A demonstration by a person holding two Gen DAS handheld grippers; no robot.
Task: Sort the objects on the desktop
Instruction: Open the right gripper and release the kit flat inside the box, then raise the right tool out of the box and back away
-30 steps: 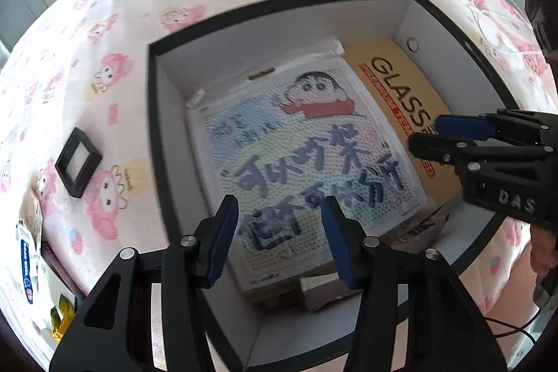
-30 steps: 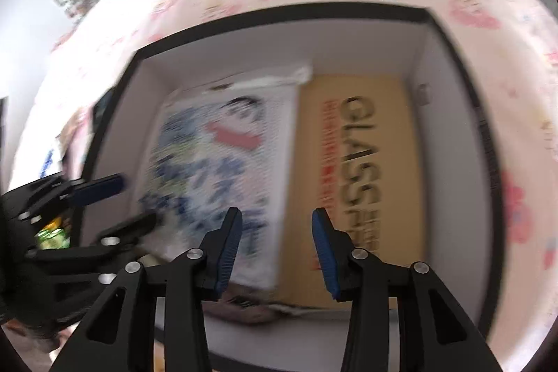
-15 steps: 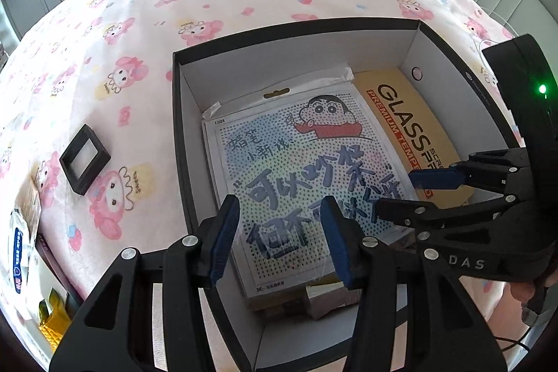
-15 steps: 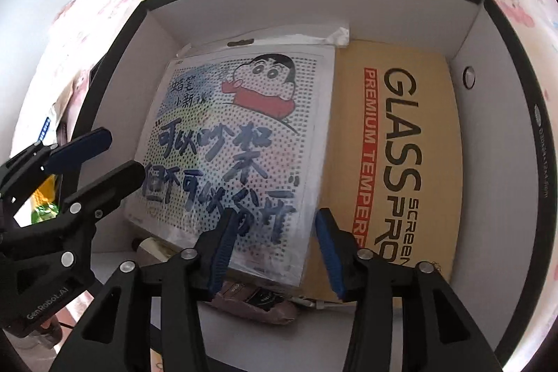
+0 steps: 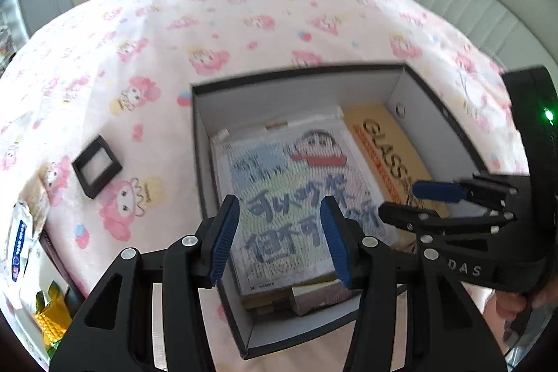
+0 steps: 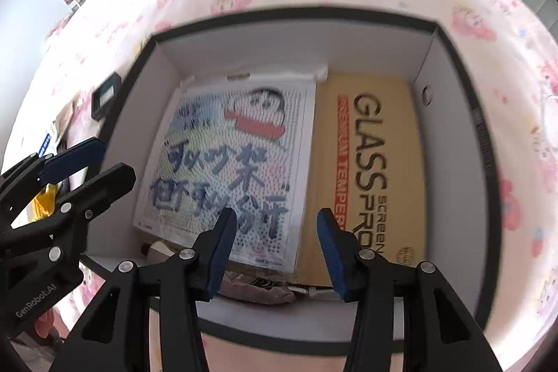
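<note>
Pink cartoon-print cloth (image 5: 216, 33) covers the whole surface, with a pale padded seat back behind it. From the left wrist view, the left gripper (image 5: 280, 232) hangs above the near-left corner of an open black box (image 5: 197, 135) with white inner walls, its blue-padded jaws spread wide and holding nothing. Inside lies a flat cartoon dot-pattern pack (image 5: 296, 190) on top of other items, and beside it, toward the right wall, a tan GLASS screen-protector box (image 5: 387, 145). The right gripper (image 5: 408, 201) reaches in from the right over the tan box (its jaws likewise parted and empty). Out on the cloth, left of the box, sits a small black square frame (image 5: 97, 166). From the right wrist view, the right gripper (image 6: 277, 234) hovers with jaws wide apart over the seam between the cartoon pack (image 6: 230, 162) and the GLASS box (image 6: 380, 169), touching neither as far as can be seen; the left gripper (image 6: 101, 159) shows at the left edge, open.
</note>
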